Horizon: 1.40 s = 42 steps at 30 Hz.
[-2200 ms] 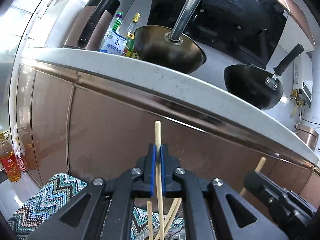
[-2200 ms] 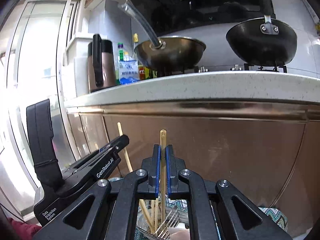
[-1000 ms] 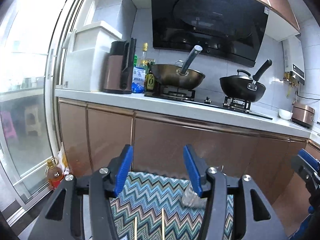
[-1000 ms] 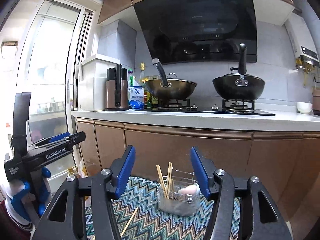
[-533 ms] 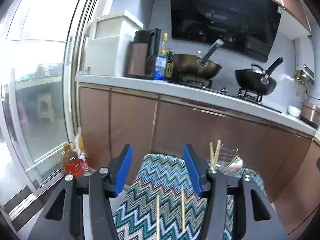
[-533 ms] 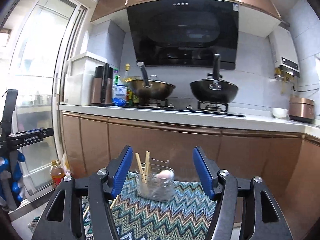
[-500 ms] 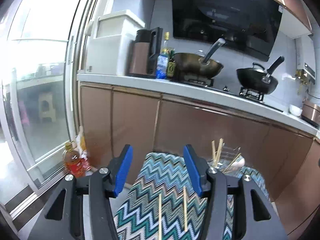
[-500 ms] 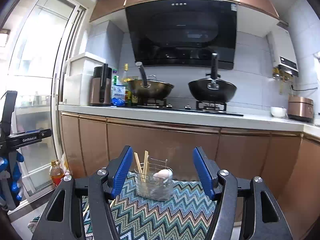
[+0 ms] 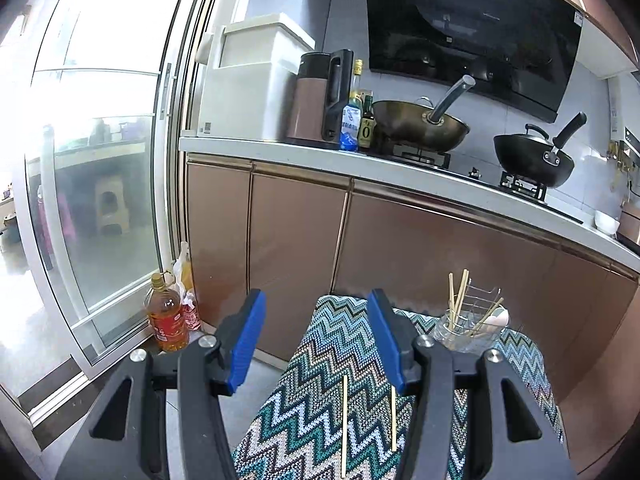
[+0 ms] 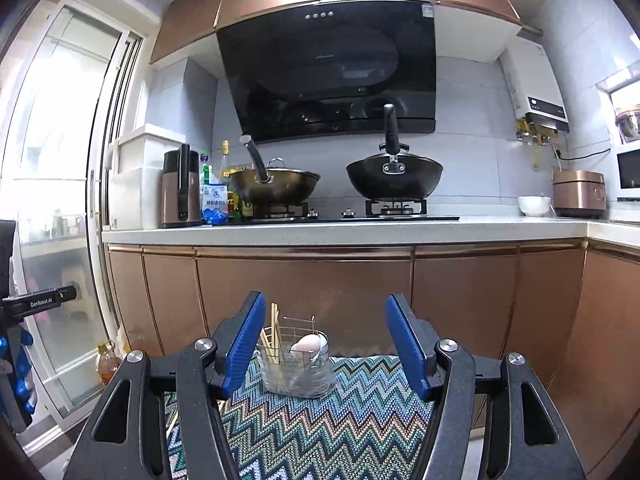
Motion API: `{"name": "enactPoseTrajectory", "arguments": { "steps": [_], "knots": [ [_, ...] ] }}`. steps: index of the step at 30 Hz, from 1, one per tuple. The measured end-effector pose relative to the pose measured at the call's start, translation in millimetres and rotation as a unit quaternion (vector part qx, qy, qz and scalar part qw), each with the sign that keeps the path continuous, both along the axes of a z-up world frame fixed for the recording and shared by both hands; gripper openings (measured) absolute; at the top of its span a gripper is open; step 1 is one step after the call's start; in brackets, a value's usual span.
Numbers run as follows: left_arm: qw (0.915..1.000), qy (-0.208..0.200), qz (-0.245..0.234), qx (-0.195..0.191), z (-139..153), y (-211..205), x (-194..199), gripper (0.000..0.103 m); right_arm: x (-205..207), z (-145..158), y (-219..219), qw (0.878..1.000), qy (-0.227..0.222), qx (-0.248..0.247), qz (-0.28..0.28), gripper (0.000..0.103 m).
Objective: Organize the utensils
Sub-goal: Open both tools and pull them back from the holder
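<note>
Left wrist view: the left hand-held gripper point(image 9: 316, 334) is spread, empty, above two chopsticks point(image 9: 344, 420) lying on the zigzag mat point(image 9: 320, 400). The right hand-held gripper point(image 10: 325, 344) is likewise spread, facing the holder point(image 10: 296, 368). Step: next pickup. Lower, pinch one chopstick, carry it to the holder.

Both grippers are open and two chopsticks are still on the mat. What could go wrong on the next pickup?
The two chopsticks lie close and parallel, so the left gripper might catch both or roll one. The holder looks light; chopsticks already lean in it, so a careless insertion could tip it.
</note>
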<state>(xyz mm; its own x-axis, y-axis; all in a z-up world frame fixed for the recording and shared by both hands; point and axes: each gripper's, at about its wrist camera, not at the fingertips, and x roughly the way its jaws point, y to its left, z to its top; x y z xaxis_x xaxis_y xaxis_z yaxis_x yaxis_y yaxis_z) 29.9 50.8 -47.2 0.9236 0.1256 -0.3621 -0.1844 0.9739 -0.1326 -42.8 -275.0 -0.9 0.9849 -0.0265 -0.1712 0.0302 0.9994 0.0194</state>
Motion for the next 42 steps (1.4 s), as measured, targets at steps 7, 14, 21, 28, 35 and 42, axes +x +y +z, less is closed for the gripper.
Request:
{"name": "enactPoseTrajectory", "arguments": {
  "steps": [7, 14, 21, 28, 35, 42],
  "knots": [
    [1.0, 0.0, -0.007, 0.005, 2.2, -4.9, -1.6, 0.051, -6.3, 1.5, -3.5, 1.0, -0.008, 0.007, -0.004, 0.063],
    [0.9999, 0.002, -0.01, 0.005, 1.5, -8.0, -3.8, 0.051, -8.0, 1.0, -7.8, 1.0, -0.01, 0.012, -0.008, 0.063],
    [0.9999, 0.005, -0.01, 0.011, -1.0, -11.4, -4.3, 0.051, -6.7, -2.1, -9.7, 1.0, -0.006, 0.014, -0.007, 0.064],
    [0.9997, 0.01, -0.013, 0.017, -4.4, -12.1, -2.4, 0.051, -6.8, -4.6, -9.7, 1.0, -0.001, 0.015, -0.009, 0.064],
    [0.9995, 0.014, -0.016, 0.022, -7.2, -14.1, 0.2, 0.051, -5.3, -7.0, -4.8, 1.0, 0.005, 0.012, -0.005, 0.064],
    [0.9995, 0.021, -0.013, 0.02, -13.3, -10.4, 4.2, 0.051, 0.9, -11.9, 0.6, 1.0, 0.015, 0.007, 0.003, 0.064]
  ]
}}
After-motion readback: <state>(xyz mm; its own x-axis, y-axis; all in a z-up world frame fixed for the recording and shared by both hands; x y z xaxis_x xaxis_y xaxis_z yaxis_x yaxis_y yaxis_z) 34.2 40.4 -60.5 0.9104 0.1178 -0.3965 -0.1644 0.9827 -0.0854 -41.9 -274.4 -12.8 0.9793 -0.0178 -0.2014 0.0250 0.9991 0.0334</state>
